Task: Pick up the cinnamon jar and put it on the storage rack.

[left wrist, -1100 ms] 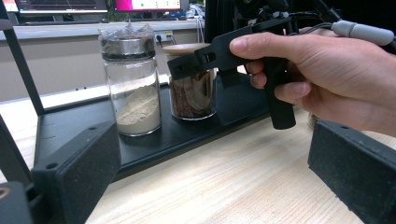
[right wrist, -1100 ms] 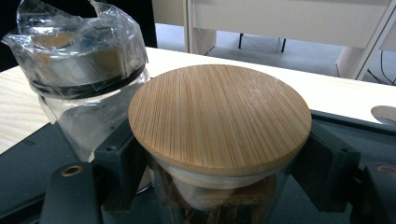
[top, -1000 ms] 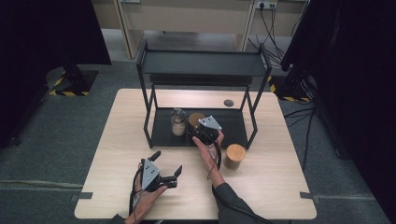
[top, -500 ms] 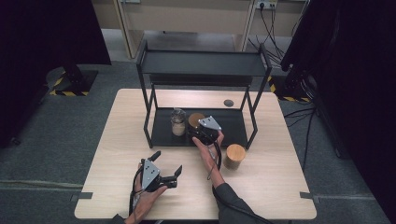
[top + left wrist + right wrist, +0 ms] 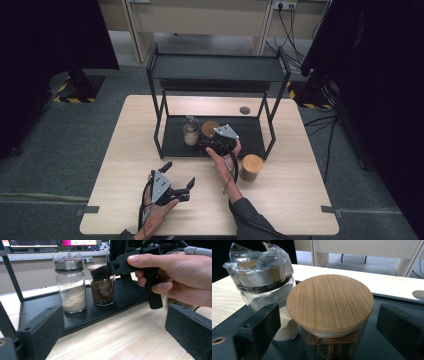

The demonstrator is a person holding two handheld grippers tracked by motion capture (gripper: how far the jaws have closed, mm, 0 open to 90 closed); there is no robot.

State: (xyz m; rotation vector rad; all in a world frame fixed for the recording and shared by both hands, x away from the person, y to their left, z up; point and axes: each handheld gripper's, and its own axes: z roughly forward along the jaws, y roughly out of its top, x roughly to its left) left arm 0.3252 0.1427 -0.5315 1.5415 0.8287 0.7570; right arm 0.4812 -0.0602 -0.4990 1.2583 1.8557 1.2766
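The job in hand looks like stocking the black rack (image 5: pixel 170 145) with jars. The bamboo-lidded jar (image 5: pixel 329 305) of brown chips already stands upright on the rack's bottom tray, just beside the plastic-wrapped jar (image 5: pixel 71 285) of pale powder, so that placement looks done. The right gripper (image 5: pixel 211 145) sits at the bamboo-lidded jar with its jaws apart. In the right gripper view both black jaws stand clear on either side of the lid with gaps showing, and the pads press on nothing, so the jar is released rather than held. The jaws have just been opening around it, and the jar stays between them. A second wooden-lidded jar (image 5: pixel 251 167) is on the table (image 5: pixel 300 200), just off the rack's front right leg and near the right hand (image 5: pixel 222 160). It isn't on the rack, so by my read it's what's left to do, after the right gripper backs out. The left gripper (image 5: pixel 177 182) rests low near the table's front edge, well apart from the jars, its jaws spread and empty. Against the earlier frames, hardly anything differs. Both hands sit in the same spots, all three jars are where they were, and the only change is the right gripper's jaws going from closed on the jar to open.
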